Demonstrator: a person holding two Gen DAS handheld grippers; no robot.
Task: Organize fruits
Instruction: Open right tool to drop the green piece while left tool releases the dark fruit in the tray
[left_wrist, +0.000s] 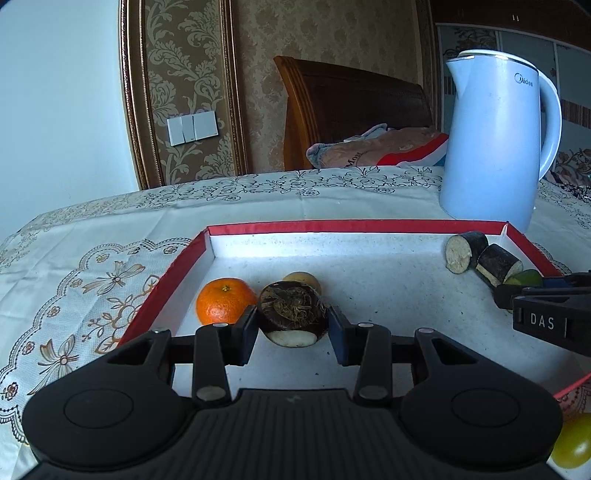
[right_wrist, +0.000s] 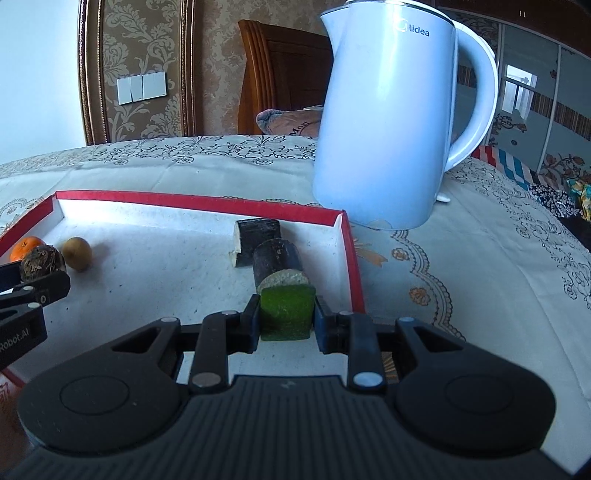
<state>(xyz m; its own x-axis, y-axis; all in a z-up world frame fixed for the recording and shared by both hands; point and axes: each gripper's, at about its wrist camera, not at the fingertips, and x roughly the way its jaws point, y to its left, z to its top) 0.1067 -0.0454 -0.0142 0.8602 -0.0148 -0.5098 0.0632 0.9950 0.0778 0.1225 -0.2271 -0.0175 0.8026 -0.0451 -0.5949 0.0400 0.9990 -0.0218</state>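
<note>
Both my grippers are loaded over the red-rimmed tray (left_wrist: 168, 275) on the table, mid-sort. My left gripper (left_wrist: 291, 325) pinches a dark, fibrous water chestnut (left_wrist: 291, 308) low above the tray floor near its left wall, just beside the tangerine (left_wrist: 225, 301) and a small brownish fruit (left_wrist: 303, 280) behind it. My right gripper (right_wrist: 286, 317) clamps a green fruit chunk (right_wrist: 286, 314) near the tray's right wall, directly in front of two dark-skinned sugarcane pieces (right_wrist: 275, 258) that lie close to the far right corner. The step in hand looks like placement: each item has been brought to its group, round fruits left, cut pieces right. Next calls for lowering each until it rests on the tray floor, then spreading the fingers without nudging the neighbours, the chestnut likely to roll. Both tools reach forward, level and low, fingers pointing to the far rim. A pale blue Midea kettle (right_wrist: 388, 118) stands on the tablecloth beyond the tray's far right corner.
</note>
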